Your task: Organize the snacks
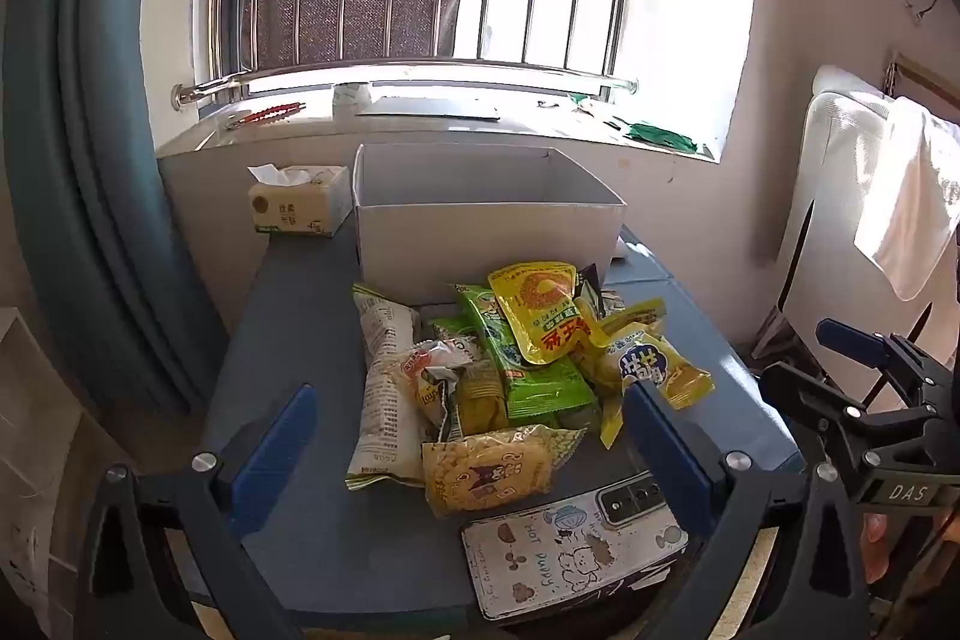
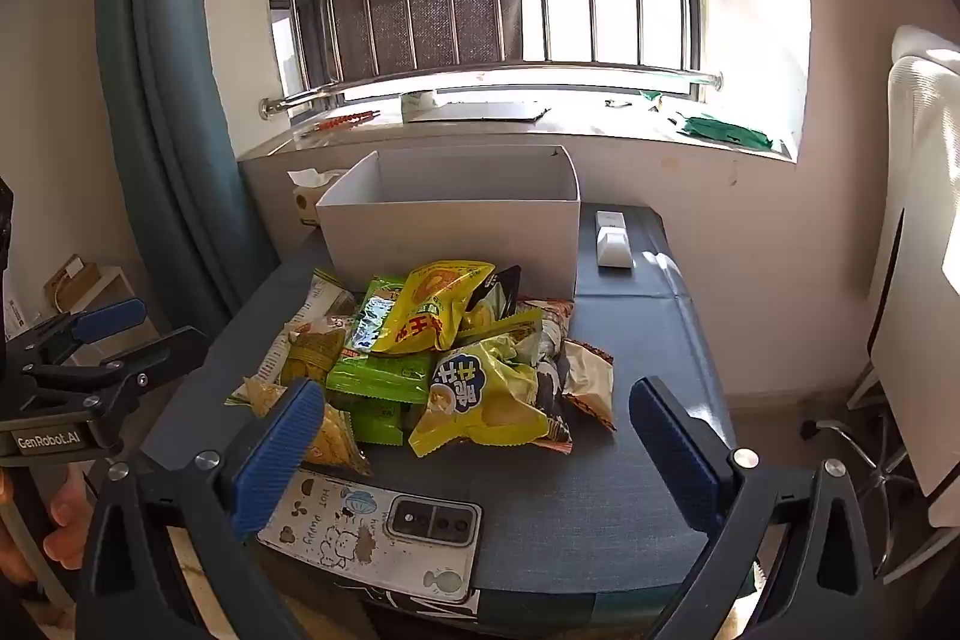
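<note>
- My left claw (image 1: 468, 436) is spread wide and holds nothing; its two blue fingers (image 1: 276, 454) stand on both sides of the near end of the snack pile (image 1: 510, 376), above the table (image 1: 300, 340).
- My right claw (image 2: 474, 436) is also wide and holds nothing; its left finger (image 2: 276, 454) is in front of the pile's near left corner, and its right finger is over bare table.
- The snacks lie in one loose heap in the middle of the table, just in front of the white box (image 1: 480, 220), and some packets overlap each other.
- On top sits a yellow pouch (image 1: 543, 310) with a ring picture; below it lies a green packet (image 1: 528, 370).
- A long white bag (image 1: 384, 388) lies on the left side of the heap in the left view, and a yellow packet (image 1: 492, 466) with cartoon print is nearest to me.
- The box is open on top, and I see nothing inside it from here.
- A phone (image 2: 372, 538) lies face down near the front edge of the table, just beside the heap.
- A tissue pack (image 1: 300, 208) stands left of the box, and a small white device (image 2: 612, 238) lies right of it.
- In the left view, the right claw is seen at the right edge, apart from the snacks.
</note>
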The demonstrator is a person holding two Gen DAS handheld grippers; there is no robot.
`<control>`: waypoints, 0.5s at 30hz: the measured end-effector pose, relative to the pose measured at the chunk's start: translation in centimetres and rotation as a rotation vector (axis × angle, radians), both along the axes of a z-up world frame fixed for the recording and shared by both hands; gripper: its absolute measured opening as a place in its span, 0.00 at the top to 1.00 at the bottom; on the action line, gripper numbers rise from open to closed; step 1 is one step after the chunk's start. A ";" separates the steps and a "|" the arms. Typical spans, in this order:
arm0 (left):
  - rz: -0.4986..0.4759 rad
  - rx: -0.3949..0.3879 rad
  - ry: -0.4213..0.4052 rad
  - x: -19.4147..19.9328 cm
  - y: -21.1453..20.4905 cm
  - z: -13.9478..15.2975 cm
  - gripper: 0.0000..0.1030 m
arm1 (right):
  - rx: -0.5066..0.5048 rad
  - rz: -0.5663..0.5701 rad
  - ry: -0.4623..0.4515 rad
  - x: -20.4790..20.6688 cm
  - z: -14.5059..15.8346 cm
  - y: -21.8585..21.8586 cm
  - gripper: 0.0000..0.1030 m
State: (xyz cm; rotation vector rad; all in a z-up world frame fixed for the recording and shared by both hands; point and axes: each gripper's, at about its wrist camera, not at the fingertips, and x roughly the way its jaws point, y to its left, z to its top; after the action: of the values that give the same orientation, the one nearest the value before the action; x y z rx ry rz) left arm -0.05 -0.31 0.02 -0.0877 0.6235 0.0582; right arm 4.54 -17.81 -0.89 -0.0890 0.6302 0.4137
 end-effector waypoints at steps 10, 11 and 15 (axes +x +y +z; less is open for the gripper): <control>-0.006 -0.027 0.017 -0.1 -0.1 -0.4 0.00 | 0.014 0.005 0.000 -0.1 -0.7 -0.2 0.00; -0.010 -0.035 0.019 -0.1 0.1 -0.4 0.00 | 0.012 0.006 0.002 -0.2 -0.9 -0.3 0.00; -0.006 -0.031 0.024 0.0 0.1 -0.6 0.00 | -0.002 -0.001 0.020 0.0 -0.7 0.3 0.00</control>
State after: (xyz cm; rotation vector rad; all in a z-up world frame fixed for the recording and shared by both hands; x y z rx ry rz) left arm -0.10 -0.20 -0.60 -0.1158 0.6487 0.0442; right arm 4.57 -17.56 -1.55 -0.0870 0.6505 0.4134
